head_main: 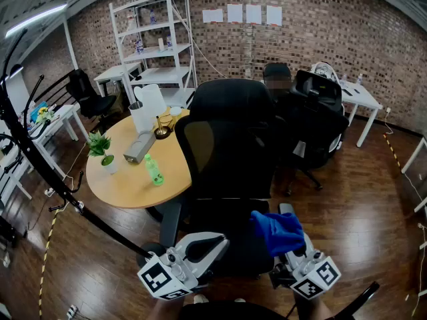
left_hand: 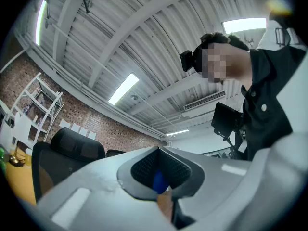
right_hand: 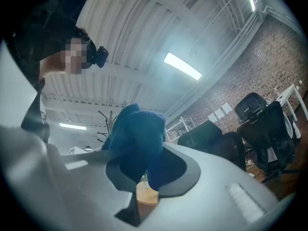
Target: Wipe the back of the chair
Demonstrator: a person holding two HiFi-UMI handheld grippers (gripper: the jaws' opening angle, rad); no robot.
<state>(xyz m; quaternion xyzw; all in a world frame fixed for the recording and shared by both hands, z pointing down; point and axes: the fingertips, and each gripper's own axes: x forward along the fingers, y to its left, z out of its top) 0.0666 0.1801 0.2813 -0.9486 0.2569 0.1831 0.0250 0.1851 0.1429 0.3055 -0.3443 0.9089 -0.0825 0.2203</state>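
Blue fuzzy cloth [right_hand: 137,138], bunched, between fingers [right_hand: 226,177] of right gripper [right_hand: 147,177]

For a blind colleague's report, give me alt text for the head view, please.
The right gripper holds a blue cloth low in the picture, before a black mesh office chair, with the left gripper, jaws together, beside it. Left of the chair, a round wooden table carries a green bottle and a small potted plant.

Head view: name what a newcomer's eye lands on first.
The black mesh-backed office chair fills the centre, its back facing the camera. Just below, a bright blue cloth is bunched in the jaws of the right gripper. Left of the chair stands a round wooden table.
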